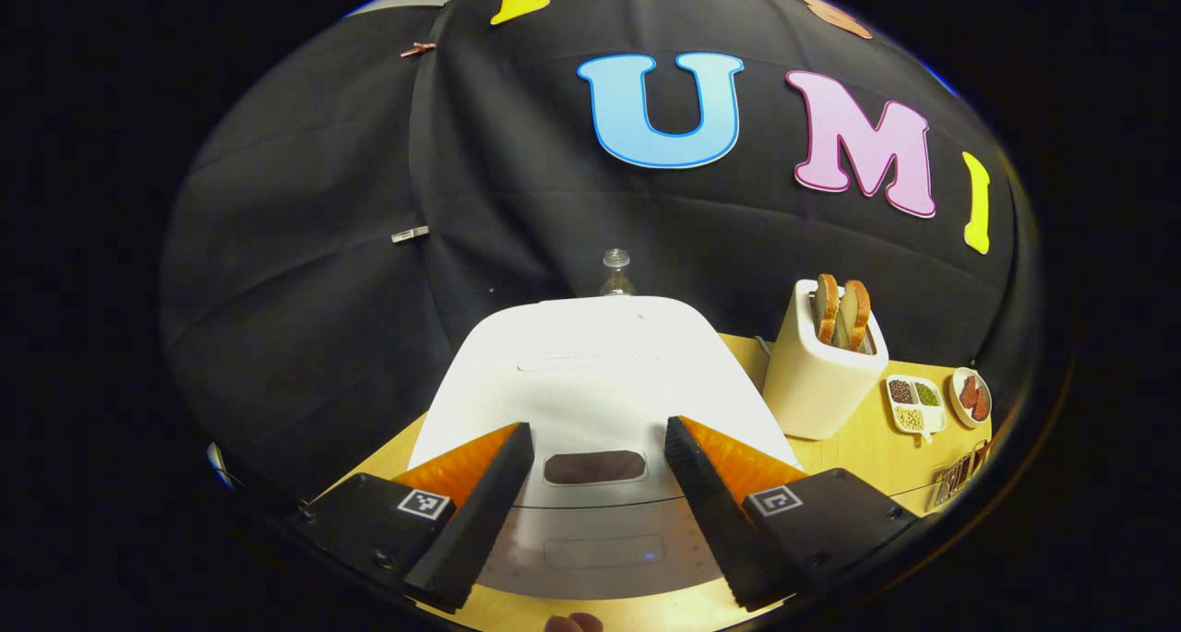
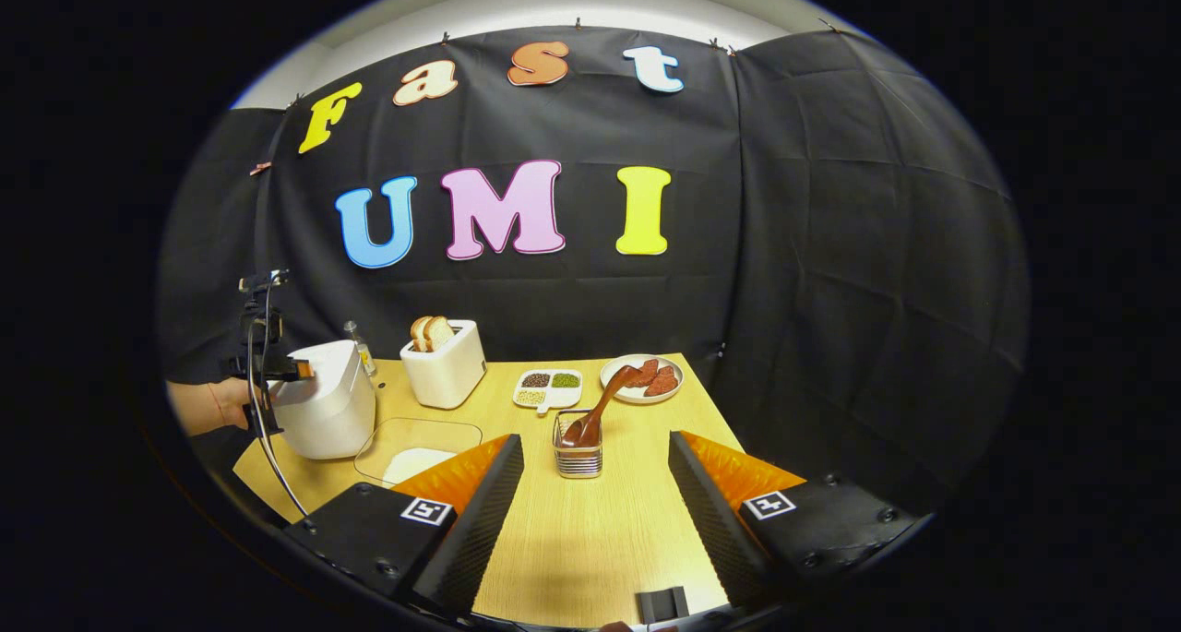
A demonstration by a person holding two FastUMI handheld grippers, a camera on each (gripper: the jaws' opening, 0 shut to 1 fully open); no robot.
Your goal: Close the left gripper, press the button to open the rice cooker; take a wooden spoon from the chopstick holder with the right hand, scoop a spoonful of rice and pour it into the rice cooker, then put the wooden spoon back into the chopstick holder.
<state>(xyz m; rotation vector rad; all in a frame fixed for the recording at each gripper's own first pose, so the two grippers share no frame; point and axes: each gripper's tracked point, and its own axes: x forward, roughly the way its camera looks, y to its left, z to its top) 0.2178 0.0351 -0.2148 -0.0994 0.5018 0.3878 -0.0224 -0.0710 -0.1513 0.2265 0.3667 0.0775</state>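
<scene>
The white rice cooker (image 1: pixel 590 374) sits right in front of my left gripper (image 1: pixel 598 434), lid down. The gripper is open, its fingers standing to either side of the cooker's dark display window (image 1: pixel 595 467), with the long front button (image 1: pixel 604 551) below. In the right gripper view the cooker (image 2: pixel 325 411) stands at the table's left, with the left gripper (image 2: pixel 277 369) and a hand (image 2: pixel 208 403) at its front. My right gripper (image 2: pixel 595 446) is open, short of the metal chopstick holder (image 2: pixel 578 457). The wooden spoon (image 2: pixel 604 399) leans in it. A clear rice container (image 2: pixel 415 452) lies beside the cooker.
A white toaster (image 2: pixel 446 363) with bread slices stands behind the rice container. Behind the holder are a sectioned dish of beans (image 2: pixel 549 387) and a plate of reddish food (image 2: pixel 643 376). A small glass bottle (image 2: pixel 358 341) stands behind the cooker. The wooden table (image 2: pixel 590 540) ends close to the gripper.
</scene>
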